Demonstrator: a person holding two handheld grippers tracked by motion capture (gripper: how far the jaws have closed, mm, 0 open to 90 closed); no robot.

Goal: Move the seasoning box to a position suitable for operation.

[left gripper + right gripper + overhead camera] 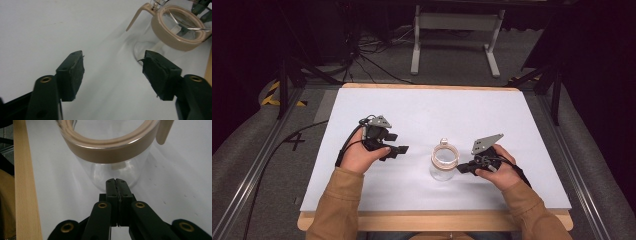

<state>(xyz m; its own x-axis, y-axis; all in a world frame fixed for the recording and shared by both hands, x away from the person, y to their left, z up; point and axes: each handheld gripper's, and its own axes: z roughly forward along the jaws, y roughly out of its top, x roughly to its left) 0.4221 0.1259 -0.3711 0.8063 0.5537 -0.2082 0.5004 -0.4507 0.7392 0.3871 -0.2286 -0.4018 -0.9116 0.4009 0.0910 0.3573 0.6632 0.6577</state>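
White table top (422,115) carries one clear glass jar (444,162) with a tan rim, standing upright; the right gripper (464,168) is nearer it than the left gripper (399,150). Left gripper view: jaws apart, jar (178,27) ahead. Right gripper view: jaws together, tips just beside the jar (112,152); contents unclear.

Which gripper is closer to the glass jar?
Right. The right gripper sits shut almost against the glass jar; the left gripper is open, farther off on its other side.
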